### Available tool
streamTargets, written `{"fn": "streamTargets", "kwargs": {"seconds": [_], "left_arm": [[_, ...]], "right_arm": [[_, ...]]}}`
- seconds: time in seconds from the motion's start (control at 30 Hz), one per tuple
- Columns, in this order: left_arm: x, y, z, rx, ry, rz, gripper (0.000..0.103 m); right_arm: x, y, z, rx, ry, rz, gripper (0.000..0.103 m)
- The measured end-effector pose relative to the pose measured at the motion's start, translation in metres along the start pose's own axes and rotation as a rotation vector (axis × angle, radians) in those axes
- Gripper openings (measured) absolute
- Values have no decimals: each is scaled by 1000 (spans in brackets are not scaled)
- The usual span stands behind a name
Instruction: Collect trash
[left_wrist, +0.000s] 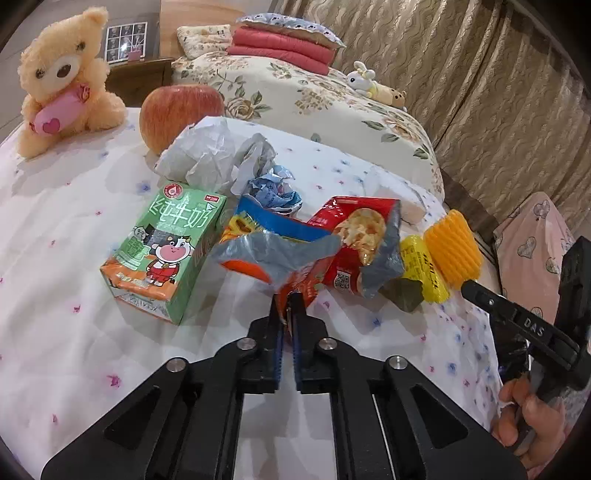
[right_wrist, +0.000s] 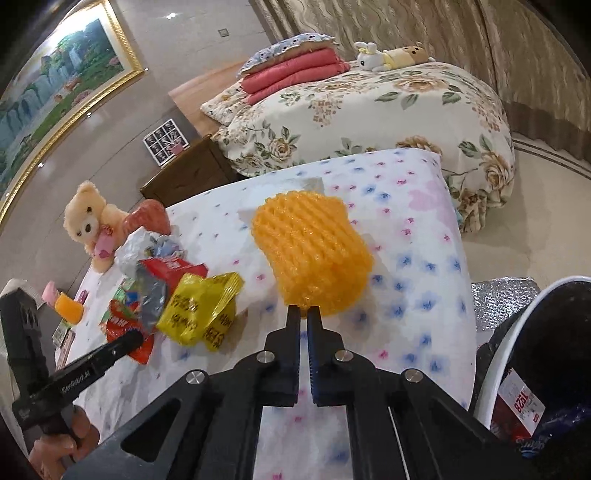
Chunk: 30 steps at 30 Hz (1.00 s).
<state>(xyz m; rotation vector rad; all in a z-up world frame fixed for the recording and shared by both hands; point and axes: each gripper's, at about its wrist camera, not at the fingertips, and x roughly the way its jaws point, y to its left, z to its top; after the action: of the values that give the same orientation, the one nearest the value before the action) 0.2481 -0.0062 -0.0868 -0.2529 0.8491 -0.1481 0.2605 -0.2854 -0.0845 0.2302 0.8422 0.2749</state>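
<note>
Left wrist view: left gripper (left_wrist: 287, 295) pinches a red snack wrapper (left_wrist: 354, 236) in the trash pile mid-table, hemmed by a milk carton (left_wrist: 162, 254) and apple (left_wrist: 177, 110). Right gripper (right_wrist: 303, 310) clamps orange foam netting (right_wrist: 314, 251). Only the right view shows the bin (right_wrist: 517, 325) off the table's right edge, holding packets.

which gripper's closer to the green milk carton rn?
Left. The left gripper is shut on the red snack wrapper right beside the green milk carton. The right gripper holds the orange foam net across the trash pile, farther away.
</note>
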Motion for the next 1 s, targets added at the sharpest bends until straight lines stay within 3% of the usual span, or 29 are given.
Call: {"fn": "streamTargets", "kwargs": {"seconds": [0.4,0.6,1.0], "left_arm": [[-32,-5,-29,20,-16,-44,2],[-64,-13,-43,39,-86,-45,2],[-70,-58,-66,126,-25,-145,2]], "right_arm": [[-47,12,-32,-22,-39,12,3],[-69,14,-47,-26,-58,13,3],[-100,8,-72,-9,-72,7,3]]}}
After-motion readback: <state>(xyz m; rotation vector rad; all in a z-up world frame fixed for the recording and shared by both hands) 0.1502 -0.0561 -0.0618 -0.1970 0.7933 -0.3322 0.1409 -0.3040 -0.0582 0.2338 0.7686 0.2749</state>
